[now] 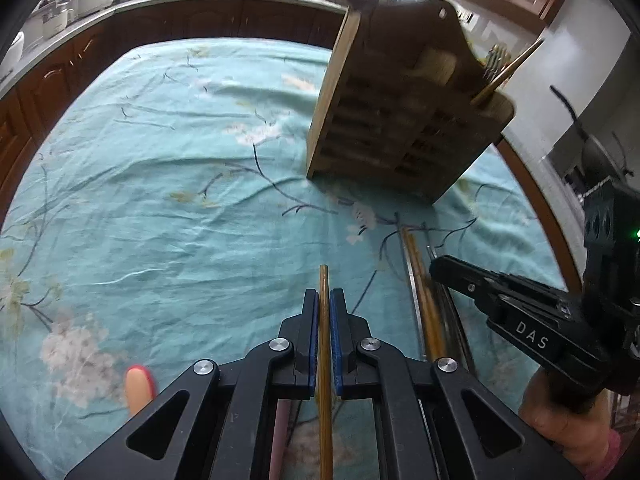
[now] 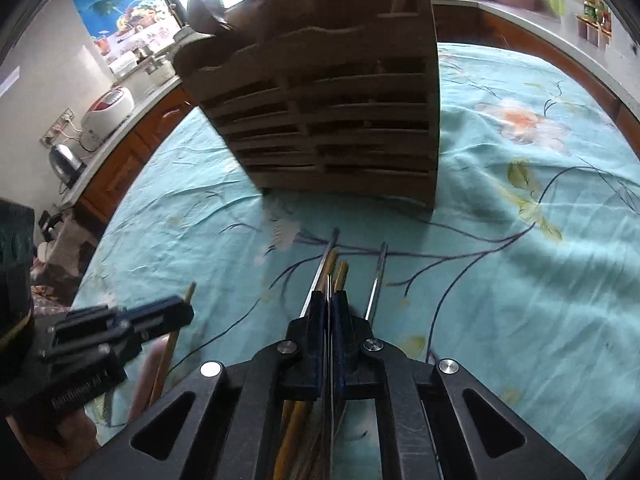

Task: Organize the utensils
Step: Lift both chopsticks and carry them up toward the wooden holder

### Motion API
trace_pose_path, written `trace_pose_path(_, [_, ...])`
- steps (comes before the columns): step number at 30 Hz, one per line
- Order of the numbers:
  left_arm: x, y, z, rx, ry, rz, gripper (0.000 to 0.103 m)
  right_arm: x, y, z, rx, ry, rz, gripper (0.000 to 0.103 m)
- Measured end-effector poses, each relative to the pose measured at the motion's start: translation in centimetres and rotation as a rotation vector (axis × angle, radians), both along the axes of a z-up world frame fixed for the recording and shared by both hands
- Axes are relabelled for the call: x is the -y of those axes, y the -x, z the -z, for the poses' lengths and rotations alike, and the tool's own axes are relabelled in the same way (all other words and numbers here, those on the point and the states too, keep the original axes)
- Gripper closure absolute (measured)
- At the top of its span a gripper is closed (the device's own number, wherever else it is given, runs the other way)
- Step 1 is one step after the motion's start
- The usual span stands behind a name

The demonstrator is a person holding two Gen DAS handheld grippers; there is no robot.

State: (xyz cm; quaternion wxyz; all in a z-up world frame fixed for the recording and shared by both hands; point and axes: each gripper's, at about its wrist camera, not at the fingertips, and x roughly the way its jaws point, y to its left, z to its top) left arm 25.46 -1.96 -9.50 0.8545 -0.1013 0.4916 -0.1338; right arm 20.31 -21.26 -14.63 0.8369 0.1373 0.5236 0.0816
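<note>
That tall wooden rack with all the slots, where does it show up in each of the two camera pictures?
Left wrist view: the wooden rack stands upper right of centre on the turquoise cloth, leaning in the fisheye.
Right wrist view: the rack fills the upper middle, its slotted front facing the camera.
Shared landmark: the flowered turquoise cloth under it; a bamboo chopstick pokes out of the rack's top in both.

Black gripper (image 1: 324, 300), blue pads (image 1: 314, 340), silver screws, white "DAS" lettering.

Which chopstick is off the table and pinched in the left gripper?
The single bamboo chopstick between the left gripper fingers; the other bamboo ones lie on the tablecloth beside metal chopsticks.
</note>
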Motion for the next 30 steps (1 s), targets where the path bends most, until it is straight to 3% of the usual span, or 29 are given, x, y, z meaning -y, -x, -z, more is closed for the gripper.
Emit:
trace_pose_path(15, [-2.1, 7.7, -8.5, 0.167, 0.043, 0.014, 0.099, 0.8, 3.5, -8.8, 0.177, 0.008, 0.043, 0.099])
trace_pose_path(30, [-3.5, 13.1, -12.4, 0.26, 0.045, 0.003, 0.099, 0.2, 7.2, -13.7, 0.298, 0.03, 0.051, 0.099])
